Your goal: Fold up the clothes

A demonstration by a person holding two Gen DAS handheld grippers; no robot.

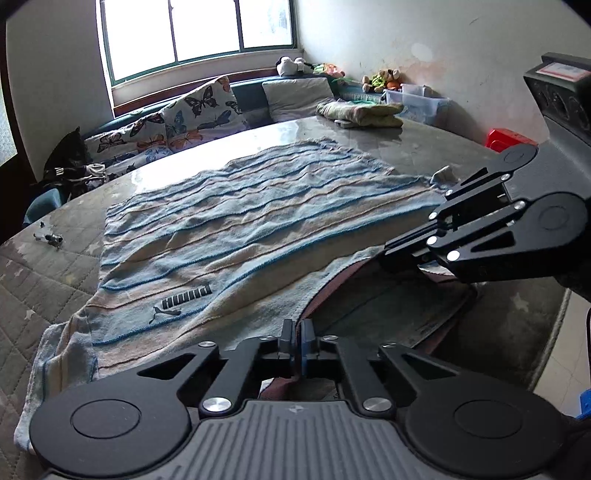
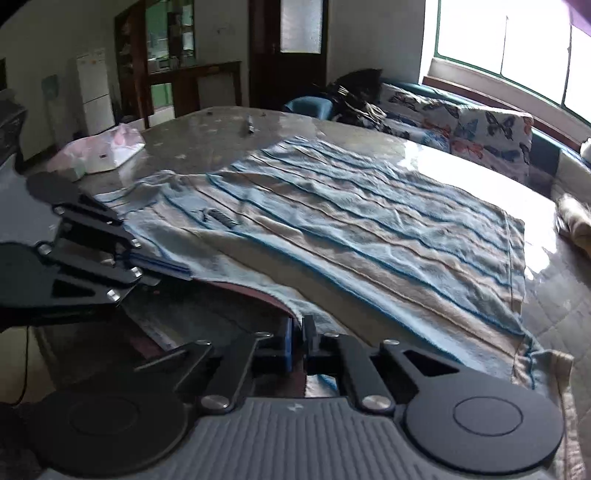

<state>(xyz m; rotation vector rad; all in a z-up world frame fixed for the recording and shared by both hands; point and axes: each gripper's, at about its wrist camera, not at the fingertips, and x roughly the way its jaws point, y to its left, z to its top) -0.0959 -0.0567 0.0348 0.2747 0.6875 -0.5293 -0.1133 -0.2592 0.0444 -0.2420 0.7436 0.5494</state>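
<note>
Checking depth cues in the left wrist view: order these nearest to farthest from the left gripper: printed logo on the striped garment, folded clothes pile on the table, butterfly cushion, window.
From the left gripper:
1. Printed logo, just ahead, left, on the striped garment.
2. Folded clothes pile, far right of the table.
3. Butterfly cushion, beyond the table's far edge, left of centre.
4. Window, back wall.

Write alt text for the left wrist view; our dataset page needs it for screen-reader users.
The left tool and the right tool are each shut on the near edge of a blue-and-beige striped garment spread over a table, lifting that edge.
</note>
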